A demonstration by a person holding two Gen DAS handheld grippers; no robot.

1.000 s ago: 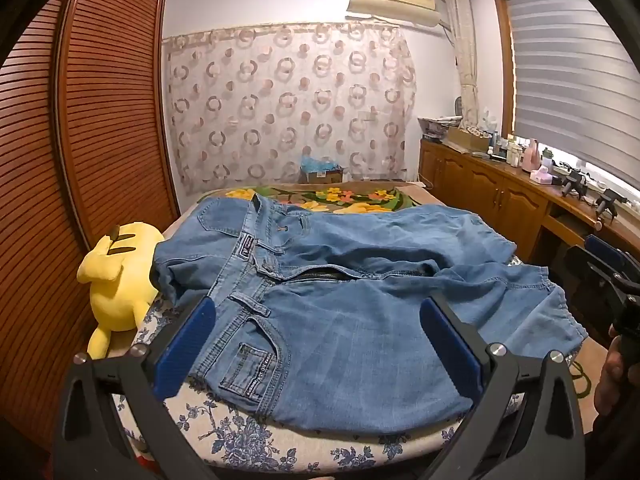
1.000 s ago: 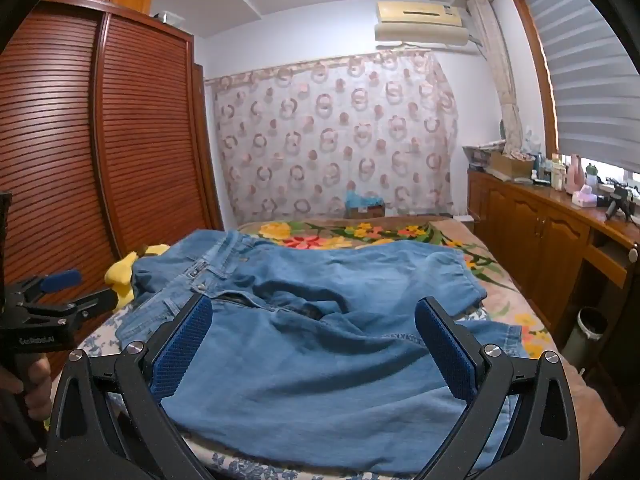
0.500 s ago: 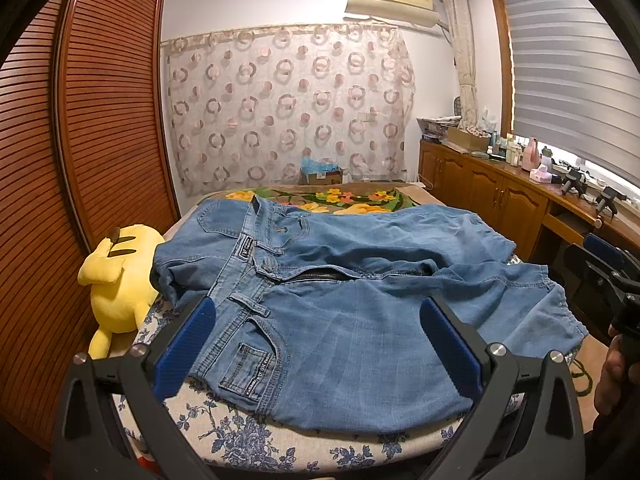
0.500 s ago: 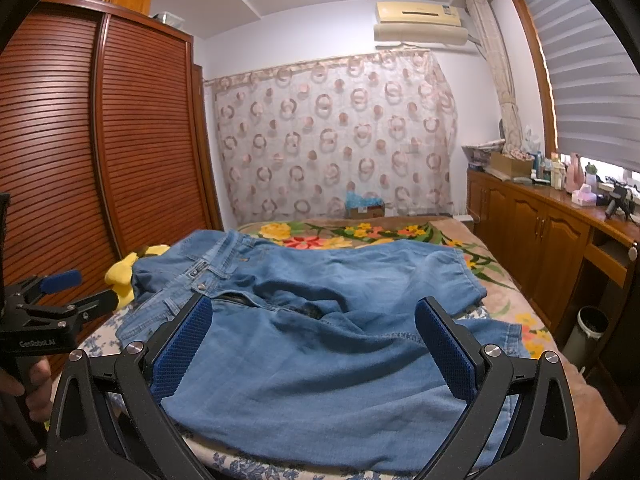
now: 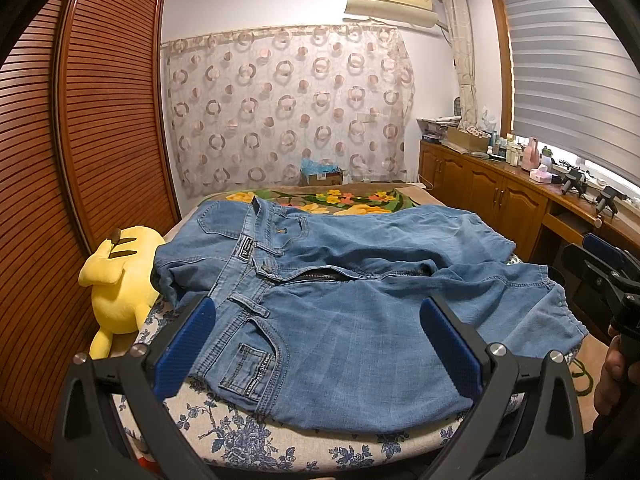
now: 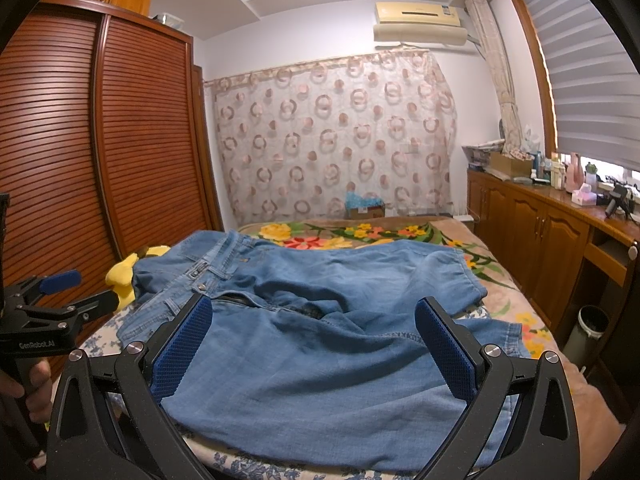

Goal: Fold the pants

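Observation:
A pair of light blue denim pants (image 5: 340, 300) lies spread across the bed, waistband to the left, legs to the right, fly open. It also shows in the right wrist view (image 6: 320, 340). My left gripper (image 5: 318, 344) is open and empty, held above the near edge of the pants by the front pocket. My right gripper (image 6: 314, 346) is open and empty, above the near leg. Each gripper shows at the edge of the other's view, the right one (image 5: 608, 276) at the right and the left one (image 6: 52, 308) at the left.
A yellow plush toy (image 5: 120, 280) sits at the bed's left edge beside the wooden louvred wardrobe (image 5: 80, 160). A floral blanket (image 5: 340, 198) covers the far bed. Wooden cabinets with bottles (image 5: 500, 192) line the right wall. A bin (image 6: 588, 328) stands by the bed.
Both grippers have barely moved and stay open. The pants lie as before.

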